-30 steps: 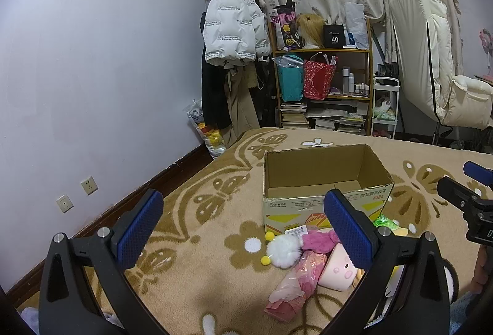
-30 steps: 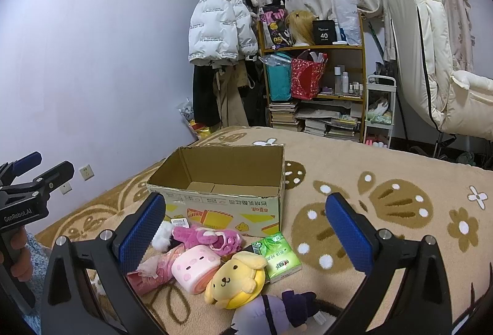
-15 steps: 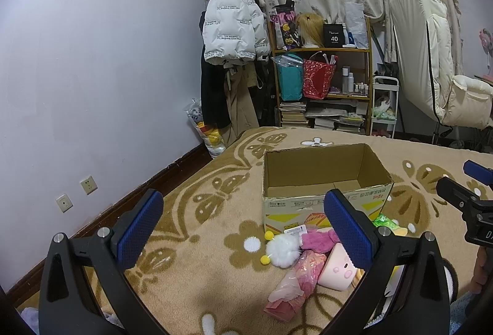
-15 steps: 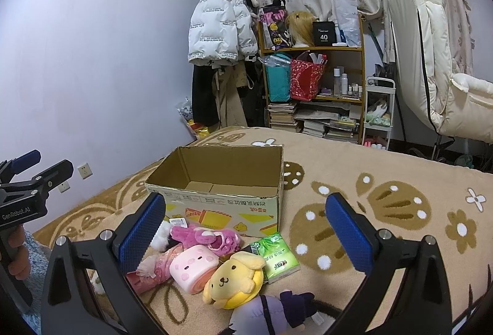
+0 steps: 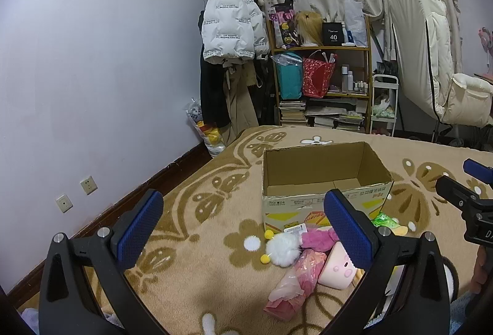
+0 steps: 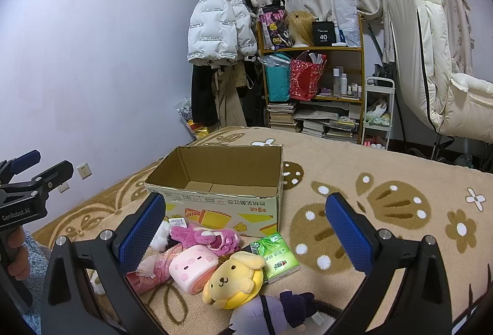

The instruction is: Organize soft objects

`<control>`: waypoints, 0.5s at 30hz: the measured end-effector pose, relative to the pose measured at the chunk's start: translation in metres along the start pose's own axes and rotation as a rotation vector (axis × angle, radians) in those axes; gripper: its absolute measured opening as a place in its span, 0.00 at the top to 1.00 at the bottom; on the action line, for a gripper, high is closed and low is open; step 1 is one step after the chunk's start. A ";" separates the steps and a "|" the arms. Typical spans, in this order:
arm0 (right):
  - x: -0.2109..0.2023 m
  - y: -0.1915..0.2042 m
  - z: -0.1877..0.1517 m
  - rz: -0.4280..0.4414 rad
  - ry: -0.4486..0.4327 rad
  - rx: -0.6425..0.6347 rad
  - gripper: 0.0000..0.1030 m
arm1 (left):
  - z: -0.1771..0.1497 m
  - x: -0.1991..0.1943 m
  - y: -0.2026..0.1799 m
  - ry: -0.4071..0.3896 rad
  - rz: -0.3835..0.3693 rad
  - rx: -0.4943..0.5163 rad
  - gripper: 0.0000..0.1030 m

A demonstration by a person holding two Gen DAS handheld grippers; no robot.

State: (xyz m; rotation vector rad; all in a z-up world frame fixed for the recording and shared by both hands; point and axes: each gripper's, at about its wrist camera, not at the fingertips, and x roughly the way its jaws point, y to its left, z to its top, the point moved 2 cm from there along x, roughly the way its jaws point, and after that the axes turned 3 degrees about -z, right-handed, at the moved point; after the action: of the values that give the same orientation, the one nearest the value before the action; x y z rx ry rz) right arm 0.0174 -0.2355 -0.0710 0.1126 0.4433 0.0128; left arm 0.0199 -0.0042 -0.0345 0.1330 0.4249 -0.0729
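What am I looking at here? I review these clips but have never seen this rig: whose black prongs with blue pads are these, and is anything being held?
There is no robot. A person holds a two-finger gripper in each hand, and each carries a fisheye camera looking forward along its fingers. One picture comes from the left gripper, the other from the right gripper; each view also catches the other gripper at its edge. Both are open and hold nothing.

On the patterned blanket stands an open cardboard box, empty as far as can be seen. In front of it lie the soft things: a white pompom, a magenta plush, a pink square plush, a yellow dog plush, a purple doll, a pink wrapped bundle and a green tissue pack.
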 end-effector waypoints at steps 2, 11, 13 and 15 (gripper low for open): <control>0.000 0.000 0.000 -0.001 0.001 0.000 0.00 | 0.000 0.000 0.000 0.000 0.000 0.000 0.00; 0.000 0.000 0.000 -0.002 0.000 -0.001 0.00 | -0.002 0.000 -0.001 0.003 -0.006 0.002 0.00; 0.000 0.000 0.001 -0.002 0.000 -0.001 0.00 | -0.003 0.000 -0.002 0.004 -0.006 0.004 0.00; 0.000 0.000 0.001 -0.001 0.001 -0.001 0.00 | -0.004 0.000 -0.003 0.005 -0.008 0.009 0.00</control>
State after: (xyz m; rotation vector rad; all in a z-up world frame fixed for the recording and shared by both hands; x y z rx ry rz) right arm 0.0177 -0.2358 -0.0702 0.1112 0.4444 0.0118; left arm 0.0177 -0.0066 -0.0383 0.1403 0.4306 -0.0824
